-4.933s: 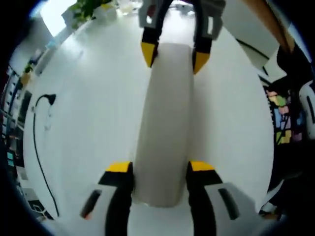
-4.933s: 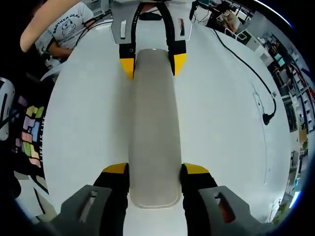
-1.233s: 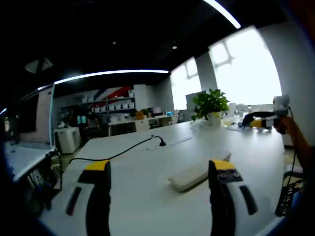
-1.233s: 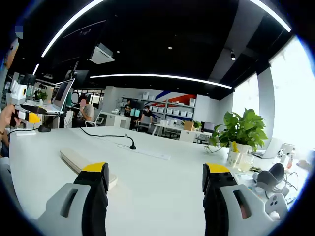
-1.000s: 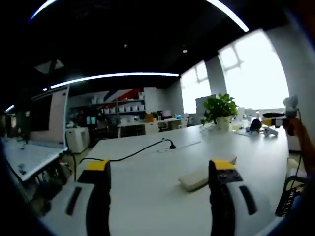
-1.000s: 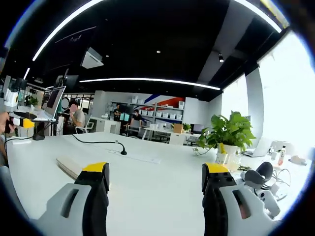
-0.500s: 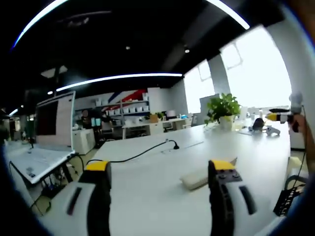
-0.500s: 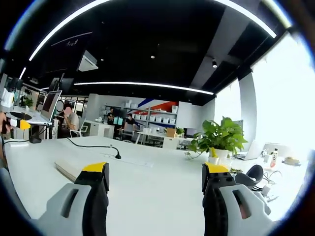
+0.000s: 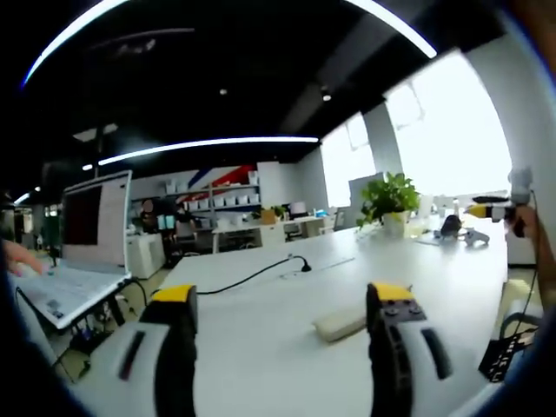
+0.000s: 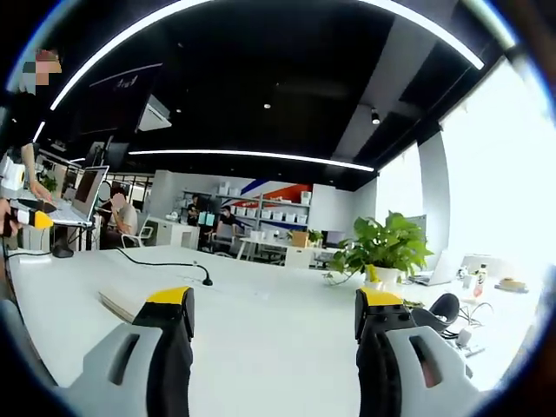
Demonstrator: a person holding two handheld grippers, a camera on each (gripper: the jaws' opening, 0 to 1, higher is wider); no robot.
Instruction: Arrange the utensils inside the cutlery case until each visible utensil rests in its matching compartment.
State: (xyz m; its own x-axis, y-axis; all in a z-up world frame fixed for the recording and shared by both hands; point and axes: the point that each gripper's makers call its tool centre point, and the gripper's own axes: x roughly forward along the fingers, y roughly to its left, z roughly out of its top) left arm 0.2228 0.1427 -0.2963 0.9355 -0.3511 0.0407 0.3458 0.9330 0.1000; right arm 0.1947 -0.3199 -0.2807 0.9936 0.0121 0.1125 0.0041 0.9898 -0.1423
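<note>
The closed grey-white cutlery case (image 9: 341,322) lies flat on the white table (image 9: 261,347), just left of my left gripper's right jaw. My left gripper (image 9: 281,295) is open and holds nothing, raised above the table. In the right gripper view the case (image 10: 124,301) lies low at the left, partly behind the left jaw. My right gripper (image 10: 274,300) is open too, with nothing between its jaws. The right gripper (image 9: 488,208) appears at the far right of the left gripper view, and the left gripper (image 10: 31,218) at the far left of the right gripper view. No utensils are visible.
A black cable with a plug (image 9: 301,260) runs across the table behind the case. An open laptop (image 9: 82,243) stands at the left with a hand over it. A potted plant (image 10: 383,250) and small devices (image 10: 445,309) sit toward the table's far end.
Both grippers held the case's ends 4.9 s ago; now they are off it, open and level over the table. In the last second both views only drifted slightly.
</note>
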